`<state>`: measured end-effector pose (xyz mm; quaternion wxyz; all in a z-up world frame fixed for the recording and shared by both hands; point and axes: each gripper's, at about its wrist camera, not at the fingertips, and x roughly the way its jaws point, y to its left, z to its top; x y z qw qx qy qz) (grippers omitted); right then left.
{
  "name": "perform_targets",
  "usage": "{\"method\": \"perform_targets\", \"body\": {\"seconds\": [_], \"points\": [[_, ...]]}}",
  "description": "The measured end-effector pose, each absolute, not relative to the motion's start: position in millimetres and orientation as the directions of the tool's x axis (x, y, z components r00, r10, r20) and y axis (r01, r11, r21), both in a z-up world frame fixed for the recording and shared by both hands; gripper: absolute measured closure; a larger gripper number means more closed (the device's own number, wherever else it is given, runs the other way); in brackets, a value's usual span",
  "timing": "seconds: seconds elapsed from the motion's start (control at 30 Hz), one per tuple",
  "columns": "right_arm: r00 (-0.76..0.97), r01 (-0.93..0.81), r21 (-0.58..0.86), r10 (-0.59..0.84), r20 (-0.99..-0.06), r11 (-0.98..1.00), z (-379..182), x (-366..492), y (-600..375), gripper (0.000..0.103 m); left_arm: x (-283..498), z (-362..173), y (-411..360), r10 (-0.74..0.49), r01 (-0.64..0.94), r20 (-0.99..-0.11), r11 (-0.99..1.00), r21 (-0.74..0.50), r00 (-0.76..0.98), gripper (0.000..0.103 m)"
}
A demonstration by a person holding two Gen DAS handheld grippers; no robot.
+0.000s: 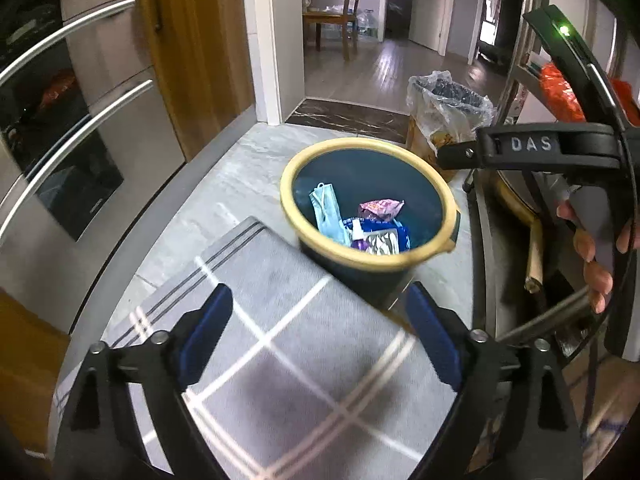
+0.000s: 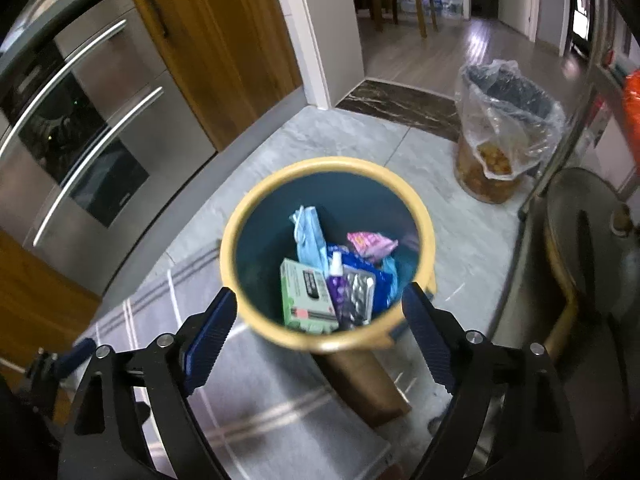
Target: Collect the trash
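Trash bin (image 2: 326,256) stands upright, mouth up, holding wrappers; both grippers' jaws gape wide, empty.

Left tool (image 1: 318,336) and right tool (image 2: 318,340) gape wide, empty.

From my left wrist view, the bin (image 1: 370,204) stands on the floor (image 1: 240,184) at twelve o'clock from the left gripper (image 1: 320,338), its near wall just past the far edge of the rug (image 1: 280,320) that lies under the jaws. In the bin lie a mask (image 1: 326,210) at nine o'clock, a wrapper (image 1: 382,208) at one, and a small bottle (image 1: 357,234) at six. A lined basket (image 1: 448,112) stands behind the bin at one o'clock, near the doorway. The oven (image 1: 72,152) is at nine o'clock. The right gripper (image 1: 456,154) reaches in from three o'clock. In my right wrist view a box (image 2: 306,294) lies in the bin at seven o'clock, beside the bottle.
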<state>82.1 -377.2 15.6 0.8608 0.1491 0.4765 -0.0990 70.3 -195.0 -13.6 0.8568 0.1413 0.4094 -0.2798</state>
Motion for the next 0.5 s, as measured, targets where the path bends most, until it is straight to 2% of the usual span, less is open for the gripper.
{"method": "perform_targets", "body": {"seconds": [0.1,0.37,0.5], "points": [[0.557,0.311,0.143,-0.058,-0.829,0.939,25,54,-360,0.010,55,-8,-182,-0.360,0.582,-0.760,0.813,0.030,0.541,0.006],[0.554,0.389,0.152,-0.099,-0.827,0.908,22,11,-344,0.008,42,0,-169,-0.393,0.561,-0.709,0.828,0.004,0.585,0.006],[0.526,0.393,0.122,-0.114,-0.843,0.911,14,11,-336,0.008,45,-4,-165,-0.376,0.541,-0.715,0.841,0.003,0.589,0.006]]}}
